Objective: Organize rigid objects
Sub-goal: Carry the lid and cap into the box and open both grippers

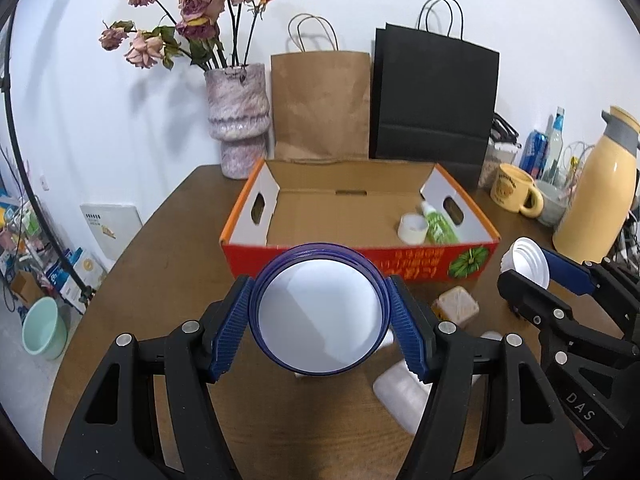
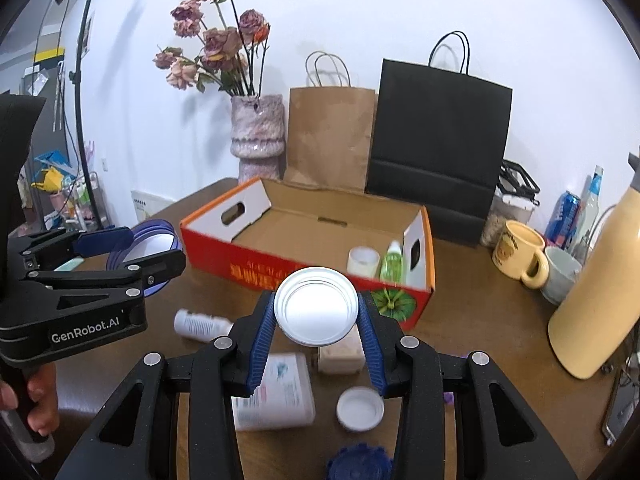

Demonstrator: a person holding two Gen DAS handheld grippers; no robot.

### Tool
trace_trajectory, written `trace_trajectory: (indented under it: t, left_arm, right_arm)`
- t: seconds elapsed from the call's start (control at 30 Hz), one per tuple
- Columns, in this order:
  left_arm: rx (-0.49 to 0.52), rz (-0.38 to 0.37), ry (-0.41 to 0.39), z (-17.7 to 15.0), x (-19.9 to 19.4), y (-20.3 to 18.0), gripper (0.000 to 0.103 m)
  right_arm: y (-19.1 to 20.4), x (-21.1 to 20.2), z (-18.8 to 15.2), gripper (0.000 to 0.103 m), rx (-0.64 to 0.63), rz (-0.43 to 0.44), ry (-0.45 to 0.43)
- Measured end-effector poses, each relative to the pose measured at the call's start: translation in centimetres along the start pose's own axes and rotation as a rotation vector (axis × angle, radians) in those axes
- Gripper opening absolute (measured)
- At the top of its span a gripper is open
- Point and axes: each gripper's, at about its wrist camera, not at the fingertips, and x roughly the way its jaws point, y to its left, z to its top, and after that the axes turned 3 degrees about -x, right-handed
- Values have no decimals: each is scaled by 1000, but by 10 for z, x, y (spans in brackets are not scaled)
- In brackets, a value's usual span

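I had the left hand-held gripper (image 1: 320, 316) clamped across the rim of a blue-walled round container (image 1: 320, 308), held above the worktop (image 1: 160, 280) just short of the red cardboard box (image 1: 360, 236). The right hand-held gripper (image 2: 316, 312) was clamped on a white jar (image 2: 316, 306), also off the worktop and near the box. Both looked like light, stiff plastic with smooth, slippery sides, so I judged opposite sides of the rim the right hold. A white roll (image 2: 363, 263) and green bottle (image 2: 393, 266) already sat in the box's corner.
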Motion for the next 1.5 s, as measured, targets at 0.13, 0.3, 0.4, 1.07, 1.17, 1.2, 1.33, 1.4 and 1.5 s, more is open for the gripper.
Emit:
trace_trajectory:
  t: [0.13,0.3,0.4,1.07,1.17,1.2,1.33,1.4,1.5]
  left_arm:
    - [-9,1,-15,12,7,-1,63]
    - [-34,1,-25,25,19,0,63]
    - [-58,-3,-27,32,27,0,63]
    - [-97,29,-41,74,91,2,63]
    - [-93,41,-37,79,104,3,63]
    - [-91,44,-35,80,107,3,63]
    - [-82,58,-16,84,126,5,63]
    - [-77,68,-10,85,134,6,63]
    - [-70,78,-3,86,144,8,63]
  right_arm:
    - [-5,8,13,44,7,1,-8]
    - [-12,24,28,44,23,-4,-8]
    - [-18,35,34,44,35,-2,-2]
    - [-32,113,69,45,23,3,62]
    - [-35,125,72,45,22,0,80]
    - [-36,130,73,45,20,0,86]
    - [-37,146,74,45,6,0,110]
    - [-37,154,73,45,-1,1,123]
    - [-38,164,71,45,-5,0,139]
